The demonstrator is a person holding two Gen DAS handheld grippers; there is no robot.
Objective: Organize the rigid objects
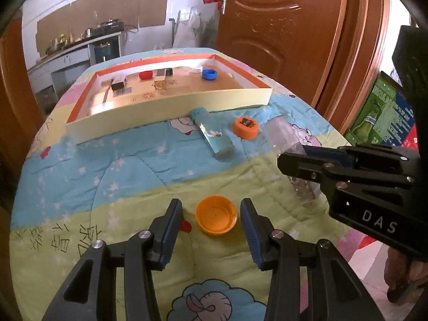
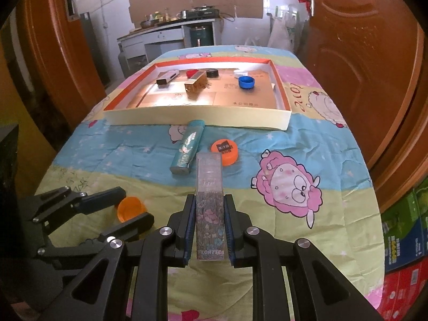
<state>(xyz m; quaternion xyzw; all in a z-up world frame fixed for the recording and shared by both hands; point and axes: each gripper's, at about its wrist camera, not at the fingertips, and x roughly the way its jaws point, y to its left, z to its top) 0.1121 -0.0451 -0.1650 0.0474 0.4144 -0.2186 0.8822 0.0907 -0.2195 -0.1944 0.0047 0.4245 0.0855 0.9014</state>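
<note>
Clearance, near side: open cartoon-print quilt (image 2: 334, 144) lies bare right of the right gripper (image 2: 210, 230), whose fingers clamp a clear floral-printed rectangular box (image 2: 210, 200); to its left, the left gripper (image 1: 211, 230), fingers spread, brackets an upturned orange plastic cap (image 1: 216, 215). Middle ground: a teal cylindrical tube (image 2: 187, 147) lying flat and an orange labelled round lid (image 2: 224, 152) sit close together, blocking the straight path forward. Far side: the shallow orange-rimmed cardboard tray (image 2: 198, 120) presents a low front wall; bare floor remains in its near half.
</note>
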